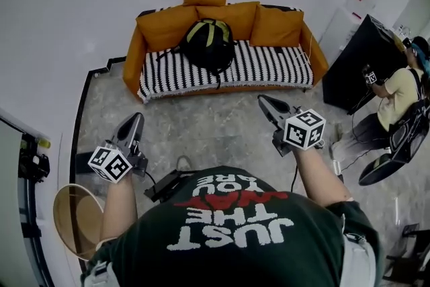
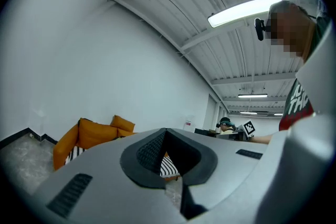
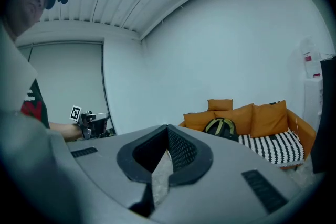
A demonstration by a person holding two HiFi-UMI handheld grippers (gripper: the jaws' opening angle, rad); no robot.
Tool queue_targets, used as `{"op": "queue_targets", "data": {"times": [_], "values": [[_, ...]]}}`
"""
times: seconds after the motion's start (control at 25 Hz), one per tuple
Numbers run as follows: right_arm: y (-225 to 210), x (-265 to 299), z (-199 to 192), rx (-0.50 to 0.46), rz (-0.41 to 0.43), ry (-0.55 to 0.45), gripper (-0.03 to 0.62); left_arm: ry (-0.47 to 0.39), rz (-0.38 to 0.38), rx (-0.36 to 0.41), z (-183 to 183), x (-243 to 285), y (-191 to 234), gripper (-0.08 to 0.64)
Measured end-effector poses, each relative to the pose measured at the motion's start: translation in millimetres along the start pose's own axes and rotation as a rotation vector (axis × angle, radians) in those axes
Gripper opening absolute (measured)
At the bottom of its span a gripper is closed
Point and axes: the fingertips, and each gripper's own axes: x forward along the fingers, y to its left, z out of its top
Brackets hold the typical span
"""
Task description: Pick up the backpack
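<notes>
Both the left gripper (image 1: 136, 119) and the right gripper (image 1: 263, 100) have their jaws closed on nothing, over bare floor. Well ahead of the fingertips, roughly between the two lines they point along, the backpack (image 1: 209, 44) sits upright on the sofa (image 1: 269, 65), leaning against the orange cushions (image 1: 168, 25). It looks soft, saggy and probably light, so the top loop or a shoulder strap seems the surest hold. It appears zipped, its contents hidden

backpack (image 1: 209, 44): looking like matt black synth. cloth
sofa cushions (image 1: 168, 25): showing soft orange fabric — matt
seat cover (image 1: 269, 64): looking like striped woven cloth
floor (image 1: 215, 117): showing smooth, mottled stone-like finish
left gripper (image 1: 136, 119) / right gripper (image 1: 263, 99): showing matt grey plastic — ribbed black pads (image 3: 181, 150)
</notes>
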Motion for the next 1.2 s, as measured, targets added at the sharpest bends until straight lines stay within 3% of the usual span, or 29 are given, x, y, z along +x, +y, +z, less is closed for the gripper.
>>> {"op": "queue_targets", "data": {"times": [0.12,0.28,0.56,0.88,1.08,1.2], "values": [[-9.7,65.6,24.2,0.016,-0.020,-0.017,0.029,-0.001,-0.020,-0.026,19.7,33.6,68.2,0.002],[-21.8,150.4,69.4,0.043,-0.030,-0.045,0.029,0.015,-0.048,0.003,60.1,78.3,149.2,0.002],[-67.7,243.7,112.6,0.084,-0.089,-0.065,0.028,0.042,-0.051,-0.007,96.1,136.1,249.6,0.002],[-160.2,296.7,109.1,0.145,-0.102,-0.049,0.029,0.119,-0.057,-0.015,74.4,234.5,291.4,0.002],[-260.0,336.0,120.1,0.157,-0.047,-0.052,0.029,0.150,-0.017,0.021,61.4,328.3,297.3,0.002],[-311.8,371.7,131.3,0.157,0.015,-0.018,0.029,0.180,0.044,0.009,50.5,383.3,305.1,0.002]]}}
